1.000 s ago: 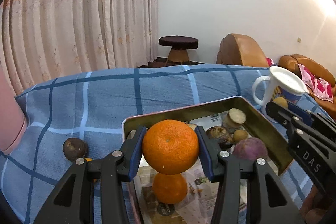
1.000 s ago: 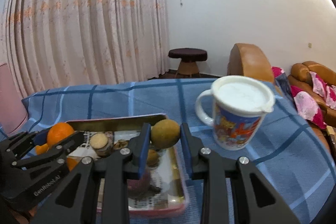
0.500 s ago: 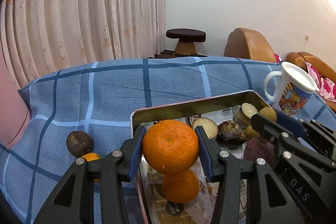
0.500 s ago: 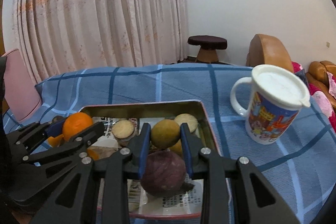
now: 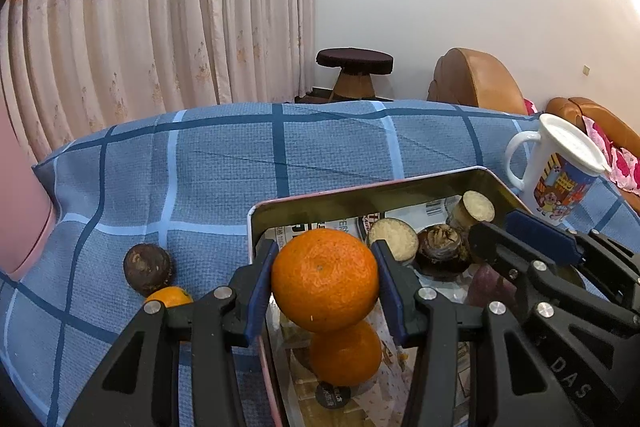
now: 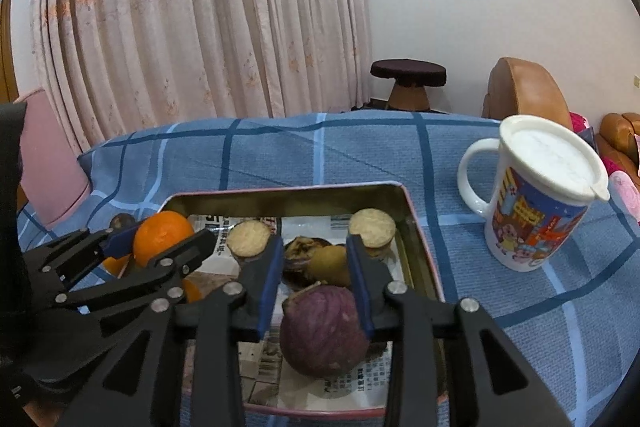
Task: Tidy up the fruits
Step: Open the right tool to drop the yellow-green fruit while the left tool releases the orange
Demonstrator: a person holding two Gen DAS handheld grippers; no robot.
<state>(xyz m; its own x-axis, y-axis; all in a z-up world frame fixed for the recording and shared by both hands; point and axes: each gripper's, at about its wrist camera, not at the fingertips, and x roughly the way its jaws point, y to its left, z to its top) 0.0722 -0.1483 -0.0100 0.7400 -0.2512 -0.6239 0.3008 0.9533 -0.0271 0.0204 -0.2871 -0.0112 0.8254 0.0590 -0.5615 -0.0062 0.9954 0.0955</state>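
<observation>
My left gripper (image 5: 325, 277) is shut on an orange (image 5: 325, 279) and holds it over the left end of a metal tray (image 5: 360, 195) lined with newspaper. A second orange (image 5: 346, 353) lies in the tray below it. My right gripper (image 6: 314, 267) is open over the tray (image 6: 416, 223); a small brown-green fruit (image 6: 330, 263) lies in the tray between its fingers, beside a purple fruit (image 6: 324, 331), a dark fruit (image 6: 298, 259) and two cut pieces (image 6: 248, 237). On the cloth left of the tray lie a dark fruit (image 5: 147, 267) and a small orange (image 5: 170, 297).
A white lidded mug (image 6: 540, 195) stands on the blue checked cloth (image 5: 200, 167) right of the tray. A pink chair back (image 6: 48, 163) is at the left edge. A curtain, a stool (image 6: 408, 83) and sofas stand behind the table.
My right gripper moved left over the tray and opened, and the small brown-green fruit it held now lies in the tray. My left gripper still holds the orange over the tray's left end.
</observation>
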